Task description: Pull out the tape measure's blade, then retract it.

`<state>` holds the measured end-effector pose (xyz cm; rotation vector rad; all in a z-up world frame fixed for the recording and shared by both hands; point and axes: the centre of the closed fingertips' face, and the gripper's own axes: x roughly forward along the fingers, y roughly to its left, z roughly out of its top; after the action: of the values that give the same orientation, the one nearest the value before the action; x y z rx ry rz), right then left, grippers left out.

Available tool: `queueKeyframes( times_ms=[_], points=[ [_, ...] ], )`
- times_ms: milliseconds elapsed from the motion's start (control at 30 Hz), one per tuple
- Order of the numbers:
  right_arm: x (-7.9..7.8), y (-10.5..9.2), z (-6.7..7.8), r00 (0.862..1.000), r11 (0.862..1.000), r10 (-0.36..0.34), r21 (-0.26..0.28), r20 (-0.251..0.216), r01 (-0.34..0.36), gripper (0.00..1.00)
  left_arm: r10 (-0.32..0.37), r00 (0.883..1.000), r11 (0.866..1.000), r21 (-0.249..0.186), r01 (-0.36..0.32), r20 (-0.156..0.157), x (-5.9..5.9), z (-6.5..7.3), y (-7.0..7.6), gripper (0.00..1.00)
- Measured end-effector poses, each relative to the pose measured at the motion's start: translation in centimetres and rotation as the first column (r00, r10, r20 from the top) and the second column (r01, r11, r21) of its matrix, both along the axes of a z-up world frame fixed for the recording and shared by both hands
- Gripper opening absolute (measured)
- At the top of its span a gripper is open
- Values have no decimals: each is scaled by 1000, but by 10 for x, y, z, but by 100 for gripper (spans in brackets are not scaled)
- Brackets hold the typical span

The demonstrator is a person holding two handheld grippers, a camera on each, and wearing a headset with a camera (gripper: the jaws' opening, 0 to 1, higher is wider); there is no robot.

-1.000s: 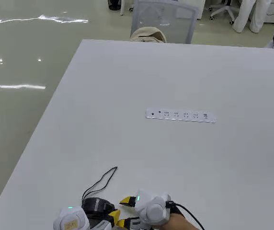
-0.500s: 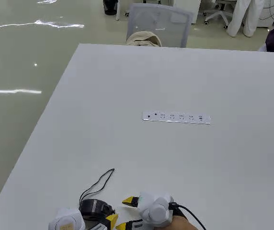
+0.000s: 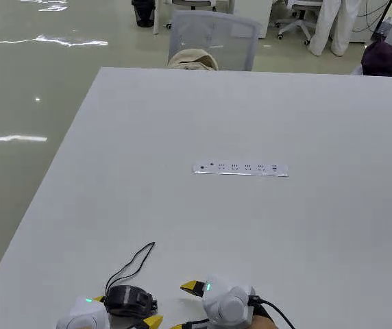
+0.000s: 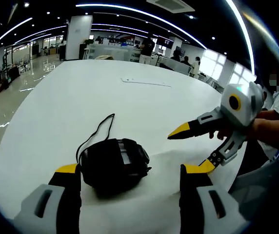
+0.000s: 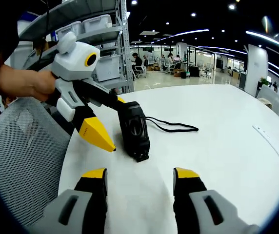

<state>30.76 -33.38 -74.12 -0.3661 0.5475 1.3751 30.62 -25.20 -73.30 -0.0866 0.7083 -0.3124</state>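
Note:
The black tape measure (image 3: 129, 300) lies near the table's front edge, and its black cord (image 3: 131, 264) loops away from it. My left gripper (image 3: 126, 310) stands open with one yellow-tipped jaw on each side of the case. In the left gripper view the tape measure (image 4: 114, 161) sits just ahead of the left gripper (image 4: 132, 170). My right gripper (image 3: 184, 306) is open to the right of the case, pointing at it, with nothing between its jaws. In the right gripper view the right gripper (image 5: 139, 174) faces the tape measure (image 5: 134, 127), which the left gripper (image 5: 112, 119) straddles. No blade shows.
A white power strip (image 3: 240, 168) lies flat at mid-table. The white table (image 3: 182, 123) has its left edge close by. A grey mesh chair (image 3: 213, 41) stands at the far edge. People and office chairs are farther back.
The head camera has shifted, sliding the scene left. My right gripper has drifted slightly right, away from the tape measure. The left gripper stays astride the case.

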Motion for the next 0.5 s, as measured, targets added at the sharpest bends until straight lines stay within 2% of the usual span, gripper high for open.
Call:
queueKeyframes(
  times_ms=[133,267,400,500],
  points=[
    [-3,-10,3,1000,1000,-27,-1,6,27,57,-26,1000,1000,16,26,17,-4,0,3,86],
    [-5,-20,6,998,998,-55,6,3,55,59,-43,999,999,-2,43,23,-7,0,4,86],
    [-6,-32,13,996,996,-92,19,5,92,62,-69,997,997,-12,70,44,-8,4,7,88],
    [-7,-40,17,993,993,-116,25,9,115,64,-106,994,994,13,106,40,-10,3,8,89]
  ],
)
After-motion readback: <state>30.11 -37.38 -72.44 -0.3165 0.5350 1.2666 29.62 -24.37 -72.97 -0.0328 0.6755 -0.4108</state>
